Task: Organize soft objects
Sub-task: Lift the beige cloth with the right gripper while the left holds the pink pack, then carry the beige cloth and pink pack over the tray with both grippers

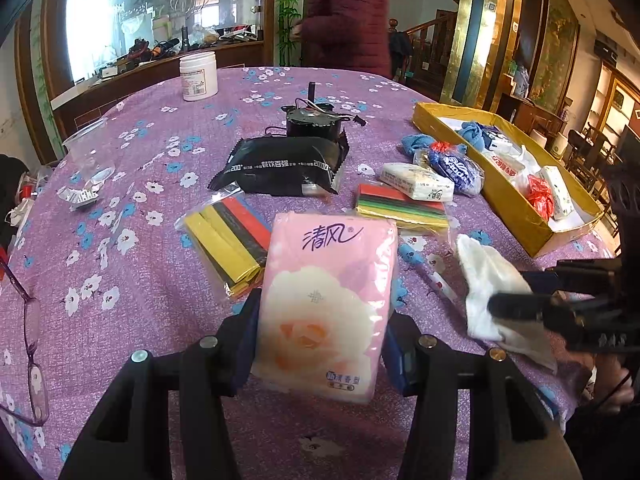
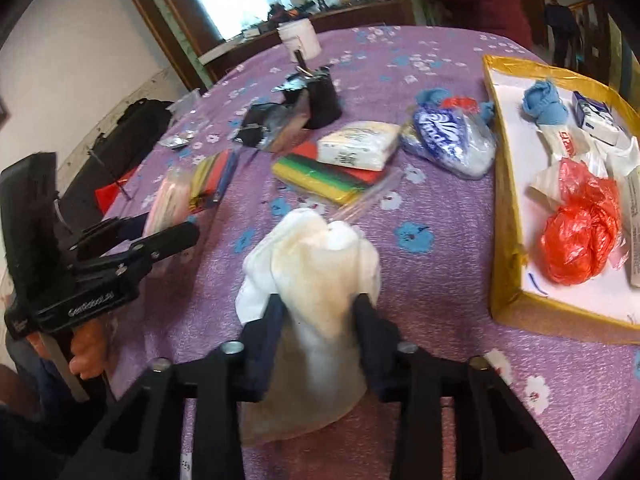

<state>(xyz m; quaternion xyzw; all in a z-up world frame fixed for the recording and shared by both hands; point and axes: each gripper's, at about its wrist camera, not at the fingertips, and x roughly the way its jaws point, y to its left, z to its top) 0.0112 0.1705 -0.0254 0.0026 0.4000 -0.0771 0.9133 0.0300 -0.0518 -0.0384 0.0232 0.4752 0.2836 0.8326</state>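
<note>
Both grippers are loaded above a round table draped in purple flowered cloth point(image 1: 160, 128). At the bottom centre of the left wrist view, the left gripper point(image 1: 320, 328) clamps a soft pink plastic-wrapped tissue pack printed with a pale rose point(image 1: 326, 300), squeezed across its short sides so the pack stands clear of the cloth. In the right wrist view, the right gripper point(image 2: 318, 320) pinches a crumpled white cloth with a faint brownish stain point(image 2: 320, 264), bunched between the jaws so its loose folds do not trail.

The likely destination, a shallow gold-sided cardboard box with a white floor point(image 2: 508, 240), sits at the right edge of that frame, already holding a crumpled red plastic bag point(image 2: 580, 232), a light blue rag point(image 2: 542, 102) and small white packets, which suggests soft goods are gathered there. A blue-and-white bagged bundle point(image 2: 452, 140) and a white tissue packet point(image 2: 360, 144) lie mid-frame, outside the box. Whether the cloth hangs fully free of the table is hard to judge through the fisheye.
</note>
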